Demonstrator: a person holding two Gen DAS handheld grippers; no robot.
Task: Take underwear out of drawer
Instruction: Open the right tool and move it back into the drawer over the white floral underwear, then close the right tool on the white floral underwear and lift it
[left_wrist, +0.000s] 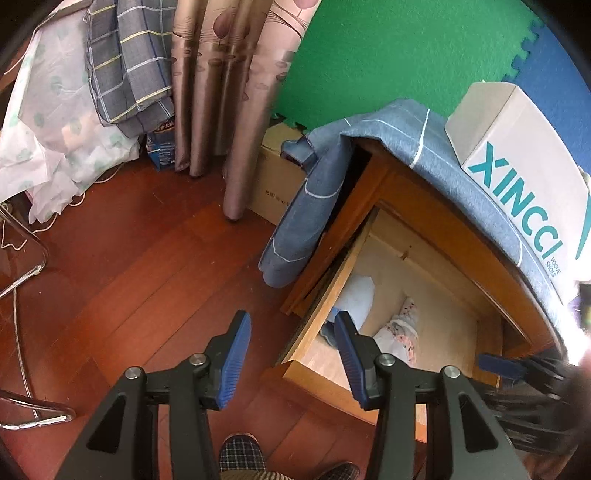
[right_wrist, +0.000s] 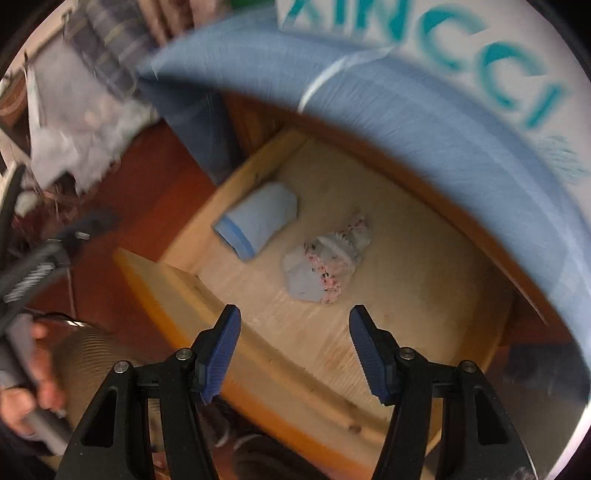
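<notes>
Floral underwear (right_wrist: 328, 258), crumpled, lies on the floor of the open drawer (right_wrist: 236, 354), apart from a folded pale-blue garment (right_wrist: 258, 221) near the drawer's left wall; right gripper (right_wrist: 293, 347) hangs above the drawer, fingers released and empty, aimed downward, apparently lined up for a grasp; left gripper (left_wrist: 291, 358) waits beside the drawer's corner, fingers likewise released, leaving the opening unobstructed; shoebox (left_wrist: 524, 192) rests on the cloth-covered surface.

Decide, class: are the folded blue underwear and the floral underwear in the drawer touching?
Apart. The right wrist view shows bare drawer floor between the blue underwear and the floral underwear.
</notes>
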